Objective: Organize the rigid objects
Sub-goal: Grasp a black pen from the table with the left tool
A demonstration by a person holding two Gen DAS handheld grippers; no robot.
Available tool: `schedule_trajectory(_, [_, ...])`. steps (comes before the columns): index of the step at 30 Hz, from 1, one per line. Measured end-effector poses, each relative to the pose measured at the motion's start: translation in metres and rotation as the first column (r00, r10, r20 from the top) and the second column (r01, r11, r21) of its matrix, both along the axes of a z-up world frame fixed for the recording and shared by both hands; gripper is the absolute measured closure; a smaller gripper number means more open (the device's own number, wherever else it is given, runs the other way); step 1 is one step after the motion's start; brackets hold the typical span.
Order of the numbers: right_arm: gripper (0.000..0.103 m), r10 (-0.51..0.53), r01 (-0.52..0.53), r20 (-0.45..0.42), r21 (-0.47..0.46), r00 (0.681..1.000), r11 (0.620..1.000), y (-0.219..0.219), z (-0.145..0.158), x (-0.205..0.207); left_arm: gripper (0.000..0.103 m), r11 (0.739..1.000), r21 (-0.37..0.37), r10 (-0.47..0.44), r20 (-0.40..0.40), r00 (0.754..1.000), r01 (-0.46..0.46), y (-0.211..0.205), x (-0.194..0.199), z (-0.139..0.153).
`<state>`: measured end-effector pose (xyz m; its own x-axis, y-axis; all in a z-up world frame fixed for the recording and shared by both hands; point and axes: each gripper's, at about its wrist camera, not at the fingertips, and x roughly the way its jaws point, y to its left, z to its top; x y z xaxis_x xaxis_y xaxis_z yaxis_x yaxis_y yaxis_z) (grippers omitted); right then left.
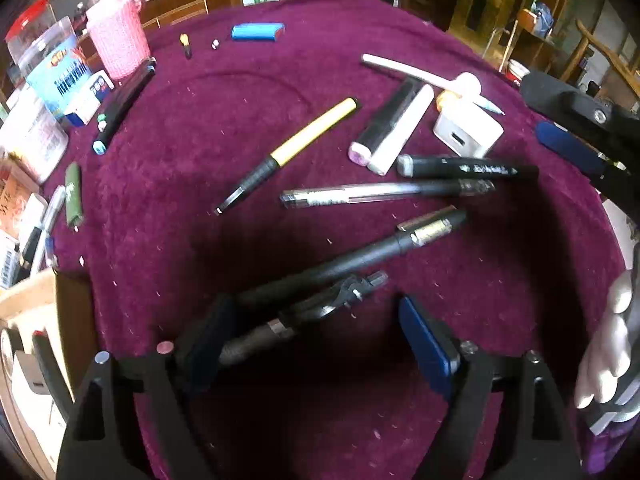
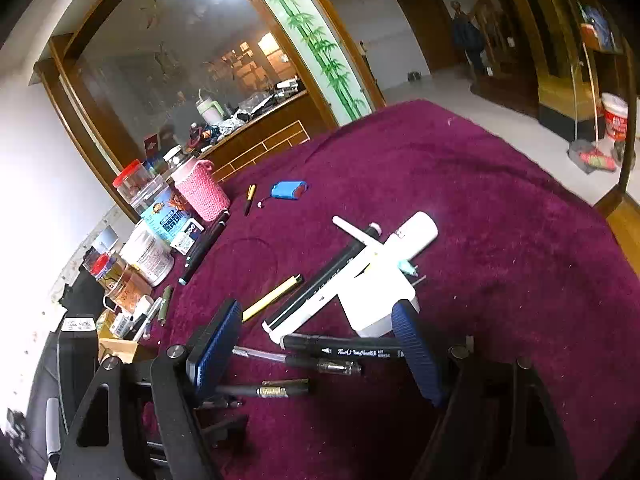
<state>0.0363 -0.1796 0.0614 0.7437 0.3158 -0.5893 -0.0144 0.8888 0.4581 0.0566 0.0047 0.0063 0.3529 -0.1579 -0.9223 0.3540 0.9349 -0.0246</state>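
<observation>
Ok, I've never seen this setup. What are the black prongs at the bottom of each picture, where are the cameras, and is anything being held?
No robot here: a person carries a hand-held gripper in each hand, with a camera looking along its two fingers. The left hand-held gripper and the right hand-held gripper both stand open, holding nothing. Pens and markers lie scattered on the purple cloth: a yellow pen, a clear pen, a black marker, a white charger block, and a blue case farther off. A pink knitted holder stands at the edge.
</observation>
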Motion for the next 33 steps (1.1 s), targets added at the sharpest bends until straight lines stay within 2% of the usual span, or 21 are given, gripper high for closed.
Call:
schedule_trajectory(3, [0.022, 0.004, -0.004, -0.023, 0.021, 1.0, 1.0, 0.0, -0.004, 0.004, 0.018, 0.997, -0.062, -0.052, -0.08, 0.995, 0.047, -0.003, -0.016, 0.002])
schedule_trajectory(6, [0.022, 0.002, 0.0, -0.046, 0.051, 0.999, 0.999, -0.004, -0.008, 0.004, 0.018, 0.97, -0.221, -0.139, -0.178, 0.974, 0.098, -0.002, -0.036, 0.009])
schedule_trajectory(7, [0.022, -0.002, 0.005, -0.049, 0.061, 0.999, 0.998, -0.005, -0.009, 0.004, 0.018, 0.964, -0.248, -0.145, -0.171, 0.974, 0.1, 0.0, -0.039, 0.015])
schedule_trajectory(11, [0.022, -0.044, 0.049, -0.055, 0.079, 0.998, 0.996, -0.015, -0.01, 0.003, 0.018, 0.987, -0.132, -0.095, -0.011, 0.995, 0.092, -0.001, -0.03, 0.031])
schedule_trajectory(15, [0.022, -0.067, 0.075, -0.081, 0.103, 0.994, 0.992, -0.021, -0.015, 0.006, 0.024, 0.991, -0.075, -0.11, 0.016, 0.994, 0.111, -0.018, -0.018, 0.023])
schedule_trajectory(16, [0.022, -0.065, 0.074, -0.085, 0.11, 0.994, 0.991, -0.022, -0.016, 0.006, 0.039, 0.991, -0.048, -0.124, 0.024, 0.992, 0.125, -0.025, -0.015, 0.019])
schedule_trajectory(17, [0.022, -0.063, 0.073, -0.087, 0.117, 0.994, 0.99, -0.022, -0.017, 0.007, 0.066, 0.99, -0.029, -0.134, 0.028, 0.991, 0.135, -0.034, -0.016, 0.015])
schedule_trajectory(18, [0.022, -0.062, 0.072, -0.087, 0.118, 0.994, 0.99, -0.022, -0.017, 0.007, 0.079, 0.991, -0.014, -0.129, 0.03, 0.991, 0.13, -0.038, -0.012, 0.012])
schedule_trajectory(19, [0.022, -0.063, 0.073, -0.087, 0.114, 0.994, 0.991, -0.022, -0.017, 0.007, 0.085, 0.993, -0.009, -0.115, 0.029, 0.993, 0.116, -0.041, -0.008, 0.008])
schedule_trajectory(23, [0.022, -0.059, 0.069, -0.089, 0.113, 0.994, 0.991, -0.021, -0.018, 0.007, 0.086, 0.994, 0.01, -0.106, 0.072, 0.992, 0.106, -0.047, -0.01, 0.004])
schedule_trajectory(26, [0.022, -0.055, 0.067, -0.1, 0.122, 0.993, 0.99, -0.021, -0.021, 0.008, 0.091, 0.991, -0.035, -0.124, 0.038, 0.992, 0.126, -0.043, -0.017, 0.006])
schedule_trajectory(28, [0.022, -0.056, 0.069, -0.104, 0.129, 0.993, 0.989, -0.021, -0.022, 0.008, 0.092, 0.991, -0.022, -0.13, 0.025, 0.991, 0.131, -0.044, -0.018, 0.006])
schedule_trajectory(30, [0.022, -0.054, 0.067, -0.105, 0.125, 0.993, 0.99, -0.021, -0.022, 0.008, 0.09, 0.99, -0.002, -0.138, 0.045, 0.989, 0.138, -0.049, -0.024, 0.006])
schedule_trajectory(33, [0.022, -0.054, 0.066, -0.109, 0.111, 0.993, 0.992, -0.02, -0.023, 0.009, 0.081, 0.991, 0.014, -0.135, 0.072, 0.988, 0.134, -0.059, -0.018, 0.005])
